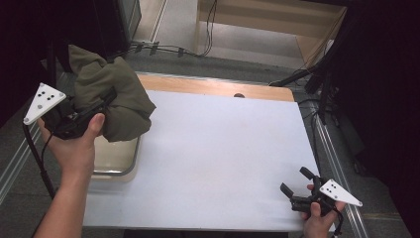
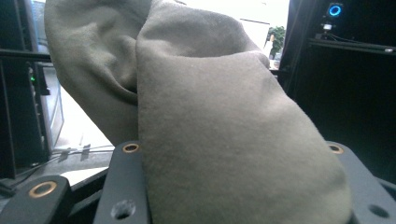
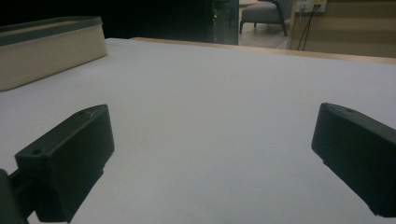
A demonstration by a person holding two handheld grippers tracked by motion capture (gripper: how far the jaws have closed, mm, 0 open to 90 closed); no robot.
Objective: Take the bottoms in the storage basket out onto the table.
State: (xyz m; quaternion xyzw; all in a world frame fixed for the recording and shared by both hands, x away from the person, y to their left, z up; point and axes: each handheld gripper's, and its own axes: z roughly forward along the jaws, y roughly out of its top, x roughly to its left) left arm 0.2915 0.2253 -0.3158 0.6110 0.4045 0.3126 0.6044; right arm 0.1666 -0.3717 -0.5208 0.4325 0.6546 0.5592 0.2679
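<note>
Cloth (image 1: 111, 96): olive-green bundle, hanging bunched in the air above the tray (image 1: 121, 166) at the table's (image 1: 218, 158) left edge.
Left gripper (image 1: 101, 101): clamping a thick fold of the cloth; in the left gripper view the fabric (image 2: 224, 140) is bulging between the two jaws, which are standing about half closed on it.
Right gripper (image 1: 293, 182): resting low over the table's near right corner, jaws spread wide and holding nothing; bare white tabletop (image 3: 210, 140) is lying between them.
Handling: cloth is looking soft, light and limp, likely sagging and unfolding wherever it is not being pinched; not fragile, not slippery.
Where to grip: a hem or corner hanging below the bundle is probably offering the best second hold for spreading it.
Writing: none is showing on cloth, tray or table.
</note>
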